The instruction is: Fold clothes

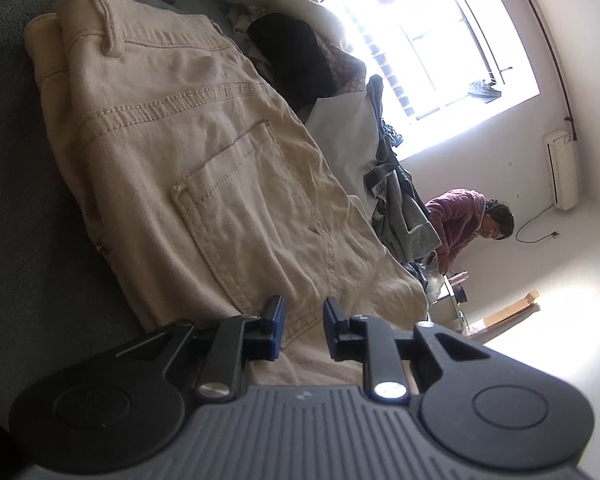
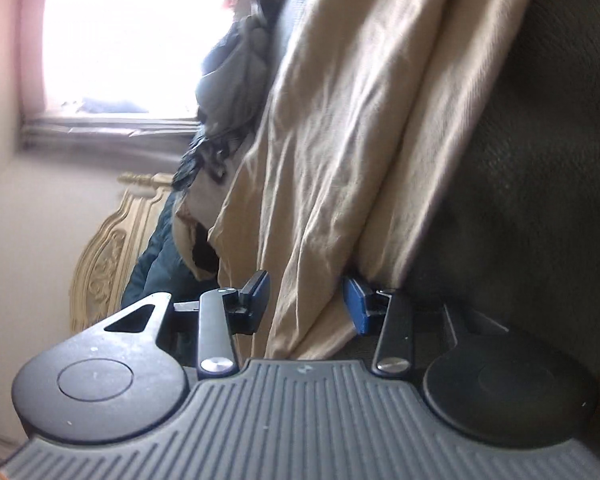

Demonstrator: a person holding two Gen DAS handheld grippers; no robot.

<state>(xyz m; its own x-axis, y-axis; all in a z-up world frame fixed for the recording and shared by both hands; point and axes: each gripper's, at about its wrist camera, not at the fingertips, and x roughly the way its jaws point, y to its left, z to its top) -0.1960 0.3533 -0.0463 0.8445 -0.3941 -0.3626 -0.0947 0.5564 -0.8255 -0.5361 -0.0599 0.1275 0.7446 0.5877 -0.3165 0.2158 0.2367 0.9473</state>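
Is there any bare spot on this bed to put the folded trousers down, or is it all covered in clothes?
Bare grey blanket shows along the waistband side of the beige trousers, and the right wrist view shows dark blanket beside them too. Toward the window it is crowded: a heap of clothes borders the trousers there.

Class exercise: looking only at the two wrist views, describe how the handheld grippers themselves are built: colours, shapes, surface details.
Both look alike. The left gripper and right gripper each have a grey ribbed body with a small pale logo, flanked by two round black discs. Black link bars with silver screws carry the fingers, which have blue pads. No cables or sleeves show.
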